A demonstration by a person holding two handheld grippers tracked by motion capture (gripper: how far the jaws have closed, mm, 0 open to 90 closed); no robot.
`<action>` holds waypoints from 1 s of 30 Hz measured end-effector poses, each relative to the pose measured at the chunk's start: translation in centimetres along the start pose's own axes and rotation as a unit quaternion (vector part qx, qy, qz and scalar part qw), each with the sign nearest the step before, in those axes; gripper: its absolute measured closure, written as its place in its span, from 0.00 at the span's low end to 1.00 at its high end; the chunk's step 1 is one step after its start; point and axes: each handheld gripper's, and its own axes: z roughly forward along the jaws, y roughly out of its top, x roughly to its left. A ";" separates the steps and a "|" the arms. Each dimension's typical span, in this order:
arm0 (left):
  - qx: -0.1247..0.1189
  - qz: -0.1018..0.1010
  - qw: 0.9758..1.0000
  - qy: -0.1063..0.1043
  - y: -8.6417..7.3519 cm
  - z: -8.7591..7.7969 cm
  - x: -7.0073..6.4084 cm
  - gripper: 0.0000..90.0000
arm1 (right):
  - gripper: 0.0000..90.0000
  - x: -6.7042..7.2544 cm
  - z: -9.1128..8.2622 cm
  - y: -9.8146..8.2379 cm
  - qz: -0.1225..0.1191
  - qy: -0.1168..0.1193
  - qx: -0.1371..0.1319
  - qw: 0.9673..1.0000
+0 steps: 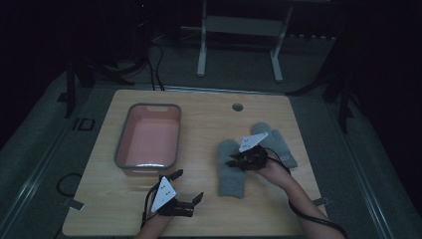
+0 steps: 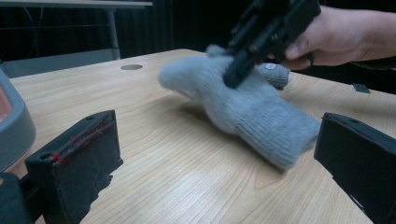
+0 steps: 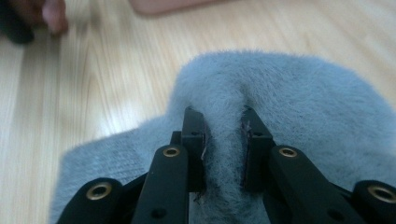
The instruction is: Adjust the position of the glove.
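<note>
Two grey knitted mittens lie on the right half of the wooden table (image 1: pixel 204 124). My right gripper (image 1: pixel 234 161) is shut on a pinched fold of the nearer mitten (image 1: pixel 232 177), near its rounded end; in the right gripper view the jaws (image 3: pixel 223 140) squeeze the fuzzy wool (image 3: pixel 299 102) between them. The second mitten (image 1: pixel 279 144) rests just behind the right hand. My left gripper (image 1: pixel 188 185) hovers near the front edge, jaws wide open and empty. In the left gripper view the held mitten (image 2: pixel 254 109) looks slightly lifted at its far end under the right gripper (image 2: pixel 268 32).
A pink tub with a grey rim (image 1: pixel 148 137) stands on the left half of the table, its edge showing in the left gripper view (image 2: pixel 14 121). A round cable hole (image 1: pixel 237 107) sits near the back edge. Metal desk legs (image 1: pixel 201 50) stand on the floor beyond.
</note>
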 end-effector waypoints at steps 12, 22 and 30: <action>0.000 -0.001 1.000 0.001 0.0 0.0 0.0 0.01 | 0.44 -2.5 1.5 -3.1 0.035 0.008 0.025 0.999; 0.000 0.001 1.000 0.000 0.0 0.0 0.0 0.01 | 0.27 -3.1 1.4 -2.8 0.034 0.013 0.026 0.999; 0.000 0.004 1.000 -0.001 0.0 0.0 0.0 0.01 | 0.36 -2.1 -1.7 -2.3 0.055 -0.025 0.012 0.998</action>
